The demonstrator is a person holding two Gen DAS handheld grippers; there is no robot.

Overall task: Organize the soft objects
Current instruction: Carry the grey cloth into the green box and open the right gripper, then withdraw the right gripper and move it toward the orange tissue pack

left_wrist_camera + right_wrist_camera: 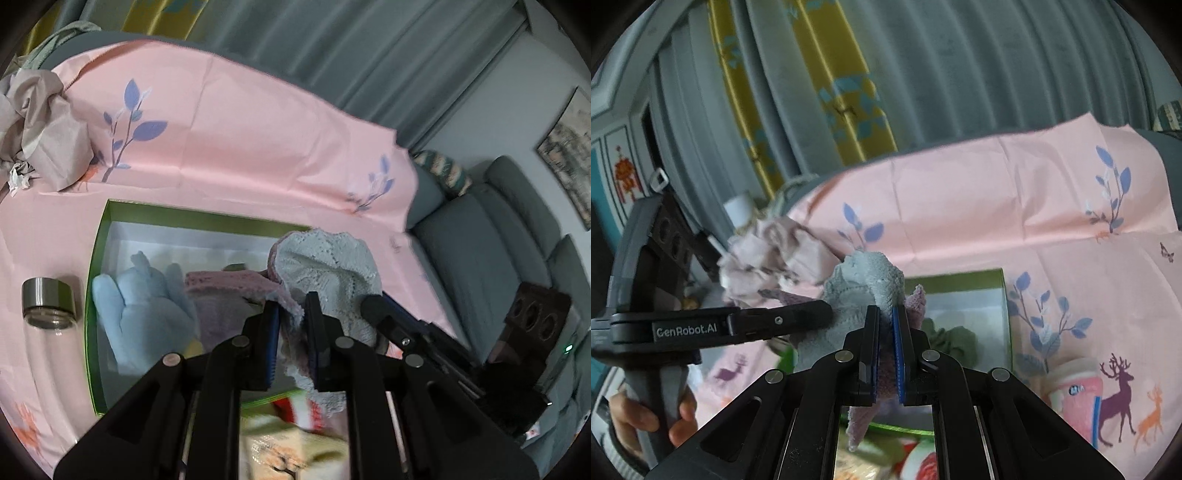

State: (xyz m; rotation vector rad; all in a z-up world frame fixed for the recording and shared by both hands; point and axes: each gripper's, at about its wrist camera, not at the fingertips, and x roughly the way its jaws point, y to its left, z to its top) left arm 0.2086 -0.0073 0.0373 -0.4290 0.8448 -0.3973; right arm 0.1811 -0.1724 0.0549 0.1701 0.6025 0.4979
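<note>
A knitted cloth [332, 262], pale grey on one face and mauve on the other, hangs above an open green-rimmed box [107, 221]. My left gripper [292, 306] is shut on the cloth's lower left edge. Beside it, my right gripper [371, 306] comes in from the right and touches the same cloth. In the right wrist view my right gripper [886, 312] is shut on the cloth [868, 273], with a mauve corner dangling below the pads. The left gripper [823, 312] reaches the cloth from the left. Inside the box lie a light blue plush glove [140, 314] and a mauve towel [225, 291].
A pink printed tablecloth [240, 140] covers the table. A glass bottle with a metal cap [48, 302] lies left of the box, and a crumpled beige cloth [44, 122] sits at the far left. A green scrunchie [953, 336] lies in the box [997, 280]. A pink cup [1075, 384] stands right of it.
</note>
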